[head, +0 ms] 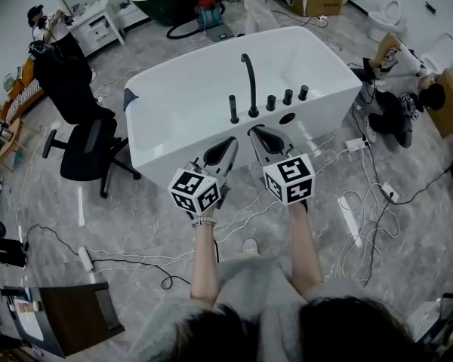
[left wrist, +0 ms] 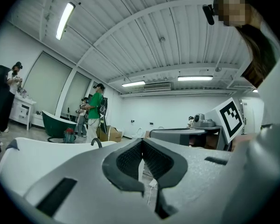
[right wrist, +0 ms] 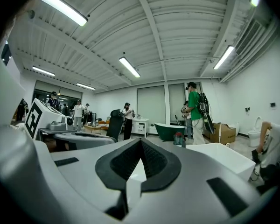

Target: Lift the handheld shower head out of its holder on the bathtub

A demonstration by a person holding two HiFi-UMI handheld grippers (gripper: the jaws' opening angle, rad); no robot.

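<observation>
A white bathtub (head: 174, 138) stands ahead of me in the head view. Along its near rim sit black fittings: the slim upright handheld shower head (head: 233, 109) in its holder, a tall curved spout (head: 249, 81) and three knobs (head: 287, 96). My left gripper (head: 230, 142) and right gripper (head: 257, 131) hover side by side just short of that rim, below the shower head and apart from it. Both are shut with nothing between their jaws. In the left gripper view the shut left gripper (left wrist: 142, 141) faces the tub rim and the spout (left wrist: 97, 143). The right gripper (right wrist: 140, 141) is shut too.
A black office chair (head: 83, 145) stands left of the tub. Cables and power strips (head: 355, 202) trail over the floor around me. A green tub (right wrist: 168, 129), boxes (right wrist: 221, 133) and several standing people (right wrist: 194, 111) are farther off.
</observation>
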